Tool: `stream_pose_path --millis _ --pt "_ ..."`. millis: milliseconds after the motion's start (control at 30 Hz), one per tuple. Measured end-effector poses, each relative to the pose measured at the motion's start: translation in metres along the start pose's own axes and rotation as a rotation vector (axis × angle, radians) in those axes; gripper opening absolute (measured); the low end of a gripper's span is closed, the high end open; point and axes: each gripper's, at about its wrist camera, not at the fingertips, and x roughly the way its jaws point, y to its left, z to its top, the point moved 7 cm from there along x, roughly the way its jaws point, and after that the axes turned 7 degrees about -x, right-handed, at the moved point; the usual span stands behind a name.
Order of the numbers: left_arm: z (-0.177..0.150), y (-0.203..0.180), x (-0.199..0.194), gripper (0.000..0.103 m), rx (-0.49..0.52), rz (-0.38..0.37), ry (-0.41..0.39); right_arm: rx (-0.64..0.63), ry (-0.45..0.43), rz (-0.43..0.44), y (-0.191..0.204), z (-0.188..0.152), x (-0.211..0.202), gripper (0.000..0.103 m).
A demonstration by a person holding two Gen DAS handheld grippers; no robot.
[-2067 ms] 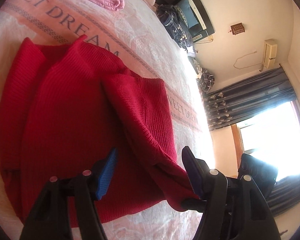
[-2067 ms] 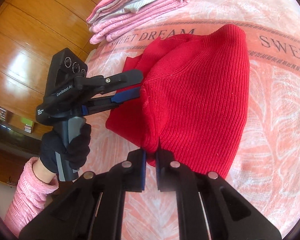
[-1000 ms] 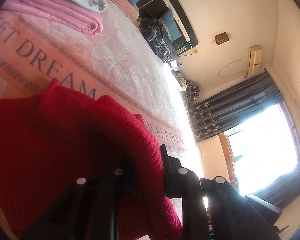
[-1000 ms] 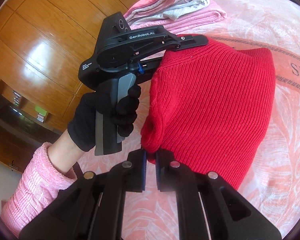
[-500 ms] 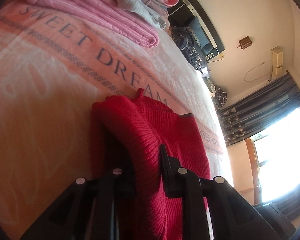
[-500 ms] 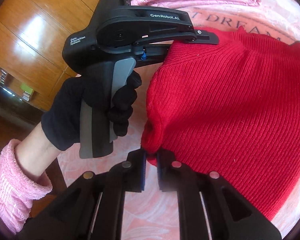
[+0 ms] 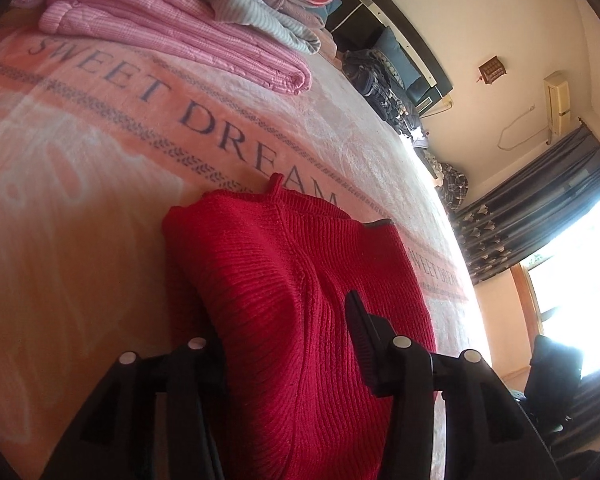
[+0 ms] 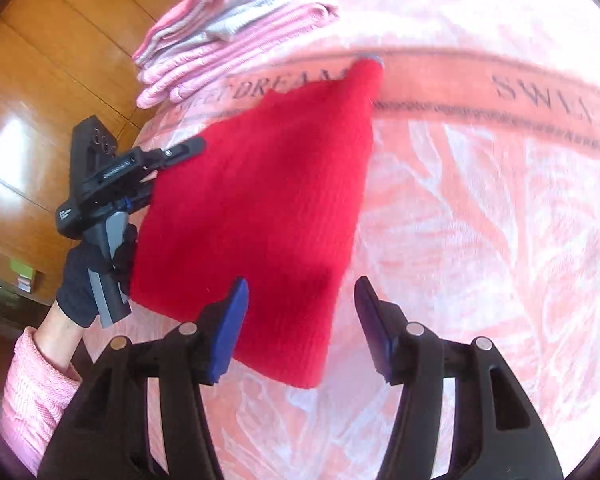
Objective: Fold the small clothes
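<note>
A: Item one, the right gripper (image 8: 300, 320)?

B: Jaws spread wide, blue pads facing each other, nothing between them. It hangs over the near corner of the red sweater (image 8: 256, 216); whether a pad brushes the knit, I cannot tell.

A: Item two, the left gripper (image 7: 284, 332)?

B: Also parted. The sweater's folded edge bulges up between its two fingers, but the jaws do not pinch it. From the right wrist view the left gripper (image 8: 156, 172) sits at the sweater's left edge, carried by a black-gloved hand (image 8: 88, 280) with a pink fleecy sleeve (image 8: 32, 392) behind it.

A: Item three, the sweater itself?

B: Red ribbed knit, folded, lying flat on the bed. Its far tip reaches the printed band of the blanket (image 8: 480, 200), just at the word "DREAM".

A: The surface?

B: A pink and white blanket with a leaf pattern and a salmon band lettered "SWEET DREAM". A stack of folded clothes (image 7: 172, 24), pink and grey-striped, lies at the far left corner of the bed, apart from the sweater.

A: The room?

B: Wooden wardrobe panels (image 8: 48, 92) to the left of the bed. On the far side, dark blue curtains (image 7: 528, 220) beside a bright window (image 7: 576, 264), and an air conditioner (image 7: 558, 100) high on the cream wall.
</note>
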Motion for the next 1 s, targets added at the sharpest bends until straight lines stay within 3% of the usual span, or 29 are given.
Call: stream_pose_path --millis 67,100,133,233,300,367,467,567,633,700,833,900,967,1000 --pt "0.003 -0.005 0.000 0.047 0.007 0.000 -0.005 0.048 0.056 0.076 -0.003 -0.016 0.018 0.054" --pt "0.005 -0.008 0.000 0.046 0.010 -0.003 -0.009 0.069 0.078 0.114 -0.006 -0.022 0.027 0.043" --pt "0.006 -0.011 -0.002 0.046 0.017 -0.008 -0.016 0.086 0.093 0.150 -0.004 -0.025 0.032 0.022" --pt "0.008 -0.017 -0.003 0.042 0.080 0.025 -0.029 0.095 0.080 0.160 0.000 -0.037 0.029 0.015" --pt "0.006 -0.003 0.004 0.039 0.106 0.133 -0.001 0.097 0.085 0.131 -0.002 -0.046 0.022 0.015" --pt "0.001 0.016 0.008 0.039 0.068 0.163 0.023 0.076 0.090 0.102 -0.002 -0.053 0.021 0.015" --pt "0.001 0.027 0.002 0.039 0.011 0.114 0.014 0.061 0.111 0.092 0.003 -0.048 0.023 0.018" --pt "0.005 0.017 -0.012 0.040 0.037 0.078 0.001 0.031 0.077 0.070 0.008 -0.032 0.009 0.030" --pt "0.008 0.012 -0.020 0.048 0.027 0.048 -0.010 0.037 0.029 0.057 0.005 -0.016 -0.003 0.047" --pt "0.009 0.012 -0.021 0.051 0.009 0.050 -0.010 0.059 -0.012 0.041 -0.001 0.004 -0.010 0.051" --pt "0.006 0.016 -0.012 0.052 0.012 0.098 0.001 0.134 -0.052 0.079 -0.019 0.046 0.001 0.054" --pt "0.006 0.016 -0.007 0.050 0.021 0.116 0.000 0.154 -0.041 0.050 -0.029 0.062 0.017 0.054" --pt "0.008 0.014 -0.004 0.044 0.039 0.134 -0.010 0.172 -0.041 0.063 -0.036 0.074 0.030 0.038" --pt "0.008 0.011 -0.003 0.042 0.053 0.140 -0.019 0.187 -0.053 0.069 -0.040 0.077 0.033 0.037"
